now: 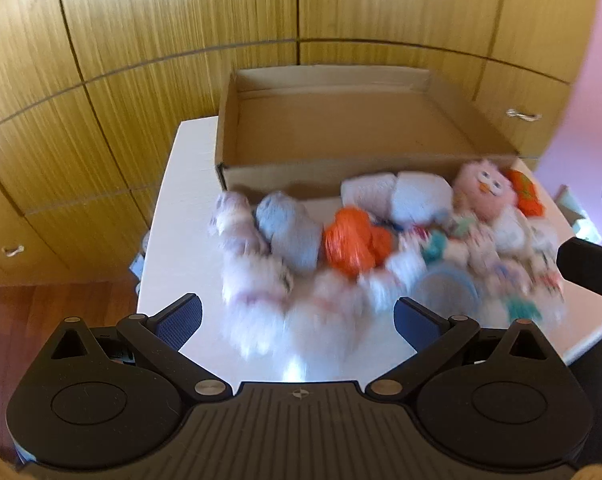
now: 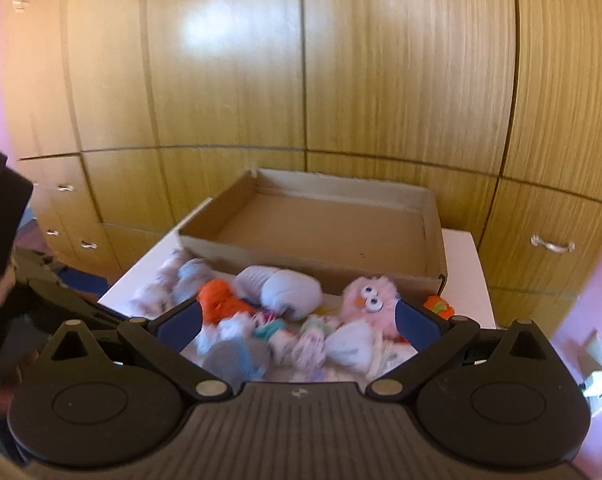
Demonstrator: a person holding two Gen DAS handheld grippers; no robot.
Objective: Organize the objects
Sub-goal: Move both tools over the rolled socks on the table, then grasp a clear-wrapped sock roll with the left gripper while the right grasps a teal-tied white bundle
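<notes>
We see a shallow cardboard box (image 1: 341,132) at the far side of the white worktop (image 1: 181,216), its long side running left to right across our left view; nothing shows inside it, only its bare brown floor and low walls. In front of it, touching its near wall, lies a heap of soft things (image 1: 381,248) spread across the worktop rather than in any container. The heap is blurred, so we can name only some pieces: a pink fluffy toy (image 2: 367,304) with round eyes and an orange beak, facing us; an orange crinkled bundle (image 1: 353,240) near the middle; a pale blue rolled cloth (image 1: 293,232) left of it; and a white rolled cloth (image 2: 277,284) lying roughly left to right just before the box. Most pieces look woolly or plush and rounded.

Our left gripper (image 1: 297,320) hangs above the near edge of the heap, jaws spread wide and holding nothing. Our right gripper (image 2: 297,320) is likewise spread wide and unladen, above the heap's near side. Wooden cupboard doors (image 2: 381,80) fill the background
</notes>
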